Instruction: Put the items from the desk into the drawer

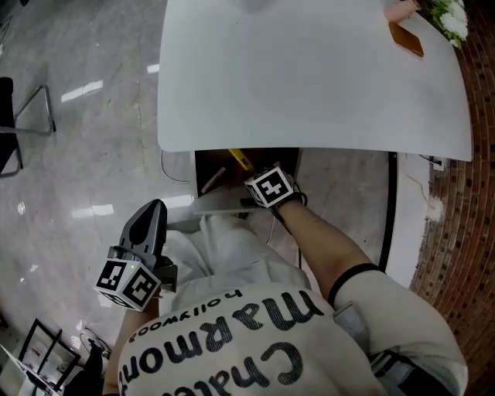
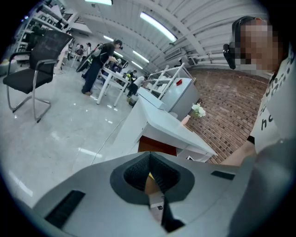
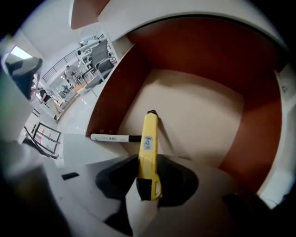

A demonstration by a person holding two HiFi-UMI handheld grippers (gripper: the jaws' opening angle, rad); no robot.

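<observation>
The task looks partly done. The drawer (image 3: 199, 115) stands open under the near edge of the white bench (image 1: 309, 77), and a white marker (image 3: 108, 137) already lies inside against its left wall. The right hand-held gripper (image 3: 148, 162) is clamped on a yellow utility knife (image 3: 149, 139), held tip-down over the bare drawer floor and not yet let go. The left hand-held gripper (image 2: 148, 159) is closed on nothing and hangs low at the near left, beside the person's lap. On the bench, a flat brown thing (image 1: 406, 38) lies at the far right corner near some white flowers (image 1: 451, 17); it probably has to go in as well. The drawer floor under the knife is free, with only the overhanging bench edge crowding the way in.
</observation>
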